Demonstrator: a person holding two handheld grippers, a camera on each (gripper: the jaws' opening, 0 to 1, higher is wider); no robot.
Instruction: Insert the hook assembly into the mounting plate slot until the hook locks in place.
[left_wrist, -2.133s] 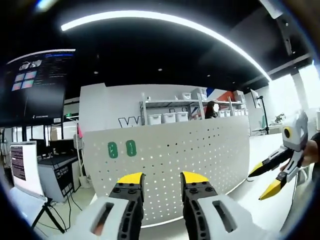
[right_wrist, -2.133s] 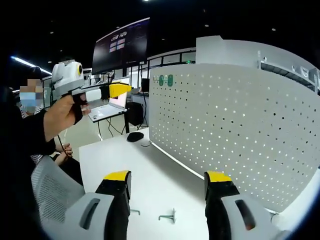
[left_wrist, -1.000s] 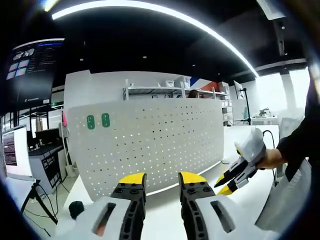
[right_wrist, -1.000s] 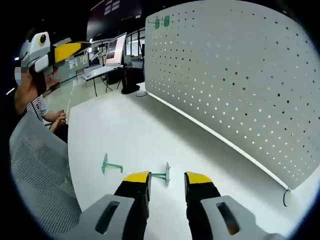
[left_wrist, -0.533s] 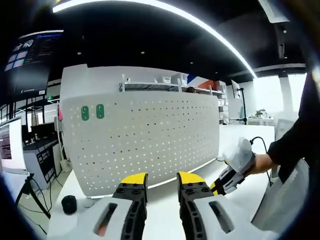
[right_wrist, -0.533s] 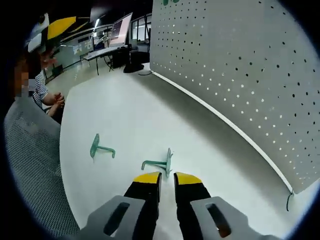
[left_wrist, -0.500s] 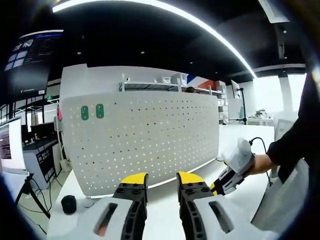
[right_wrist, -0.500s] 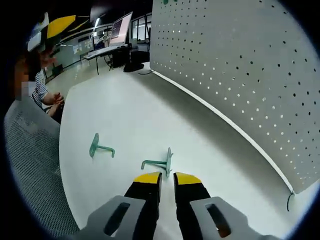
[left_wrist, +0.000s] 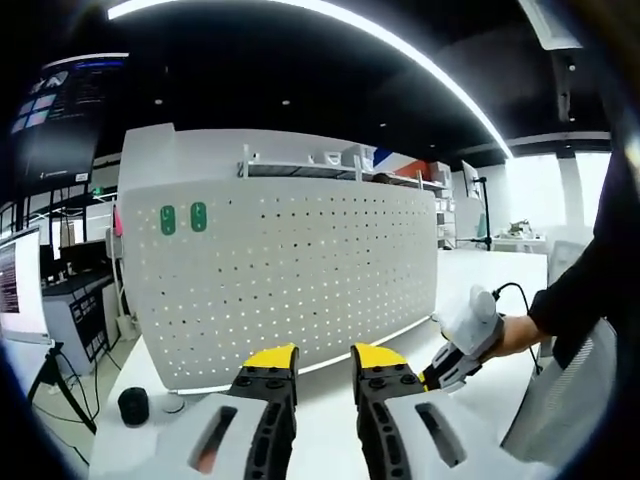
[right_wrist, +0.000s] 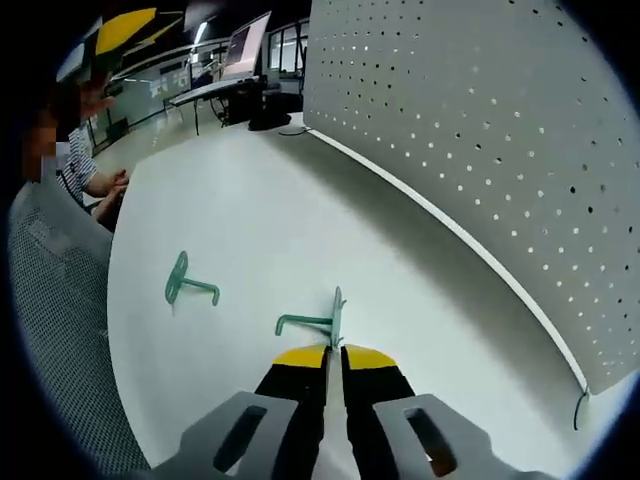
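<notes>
A white pegboard (left_wrist: 300, 270) stands upright along the table's far side, with two green pieces (left_wrist: 183, 217) fixed near its top left corner. My left gripper (left_wrist: 323, 358) is held in the air facing the board, open with nothing between its jaws. In the right gripper view the pegboard (right_wrist: 480, 130) runs along the right. A teal hook (right_wrist: 312, 322) lies on the white table (right_wrist: 250, 190); its thin base plate stands edge-on and runs down into the slit of my right gripper (right_wrist: 334, 351), whose jaws are closed on it. The right gripper (left_wrist: 455, 362) also shows in a hand.
A second teal hook (right_wrist: 180, 280) lies to the left on the table. A black round object (left_wrist: 132, 404) sits near the board's left end. A mesh chair back (right_wrist: 55, 330) and a person border the table's left edge. Desks with monitors (right_wrist: 245, 45) stand beyond.
My right gripper has come down to the nearer teal hook and its jaws have closed from wide open onto the hook's plate. The left gripper's jaws have narrowed a little.
</notes>
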